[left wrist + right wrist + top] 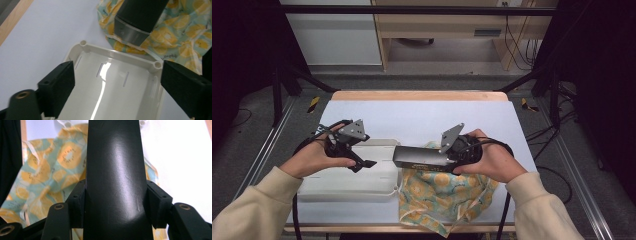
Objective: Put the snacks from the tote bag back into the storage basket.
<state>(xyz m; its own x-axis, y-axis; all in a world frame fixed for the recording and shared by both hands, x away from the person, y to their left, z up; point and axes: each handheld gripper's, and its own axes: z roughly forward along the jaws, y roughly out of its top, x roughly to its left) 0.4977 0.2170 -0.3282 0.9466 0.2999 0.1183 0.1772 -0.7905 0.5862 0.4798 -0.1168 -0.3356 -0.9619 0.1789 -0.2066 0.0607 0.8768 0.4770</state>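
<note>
A long black case (419,156) hangs level above the table, its free end pointing left. My right gripper (451,151) is shut on its right end; in the right gripper view the pads (158,203) press both sides of the case (115,165). Under it lies a yellow and teal lemon-print cloth bag (442,192). My left gripper (363,160) is open over a white plastic tray (347,186). In the left gripper view, its jaws stand wide apart above the empty tray (117,53), with the case's end (140,20) and the cloth (180,32) beyond.
The table top (422,115) is white with a wooden strip along its far edge (417,95). Black frame posts stand at both far corners. Cables trail from both grippers toward the near edge.
</note>
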